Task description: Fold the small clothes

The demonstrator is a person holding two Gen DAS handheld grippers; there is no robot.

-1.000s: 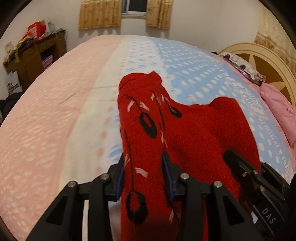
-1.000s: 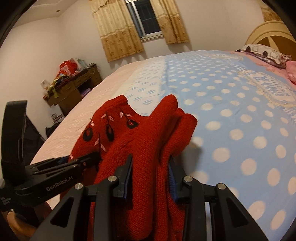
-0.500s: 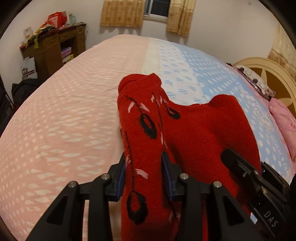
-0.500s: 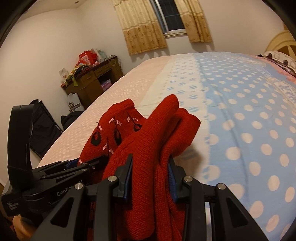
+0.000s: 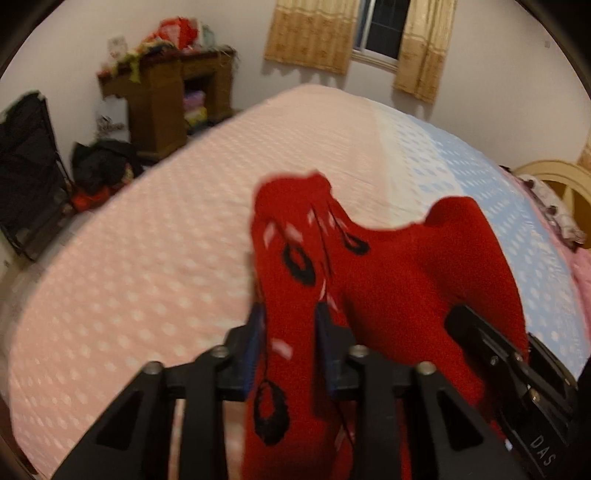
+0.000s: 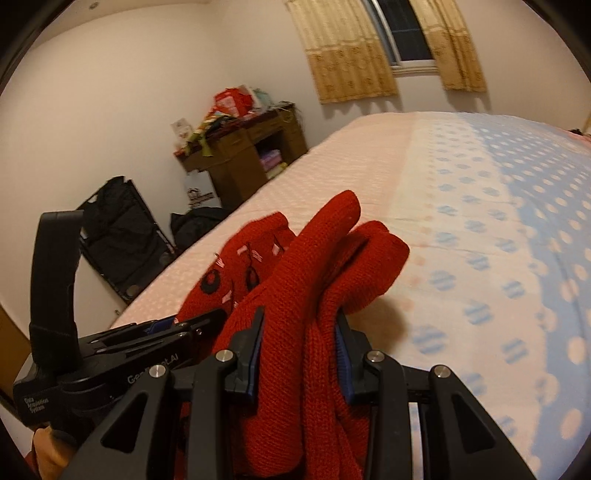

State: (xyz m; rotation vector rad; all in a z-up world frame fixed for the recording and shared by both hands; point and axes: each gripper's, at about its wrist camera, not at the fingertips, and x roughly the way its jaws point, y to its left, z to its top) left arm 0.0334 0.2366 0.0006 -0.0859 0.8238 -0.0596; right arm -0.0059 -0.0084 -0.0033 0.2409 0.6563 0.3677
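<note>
Both tongs pinch one red knitted garment (image 5: 399, 280), held above the bed (image 5: 155, 258): left tongs (image 5: 290, 347), jaws just closed tighter, grip its patterned part; right tongs (image 6: 300, 354) clamp bunched plain folds. Its length runs forward from both.

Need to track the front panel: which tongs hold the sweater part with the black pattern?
The left tongs: the red sweater fold they pinch bears black loops; the right tongs grip plain red knit.

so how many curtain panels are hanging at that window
2. One curtain panel hangs to the left of the window and the other to its right, both on the far wall beyond the bed.
</note>
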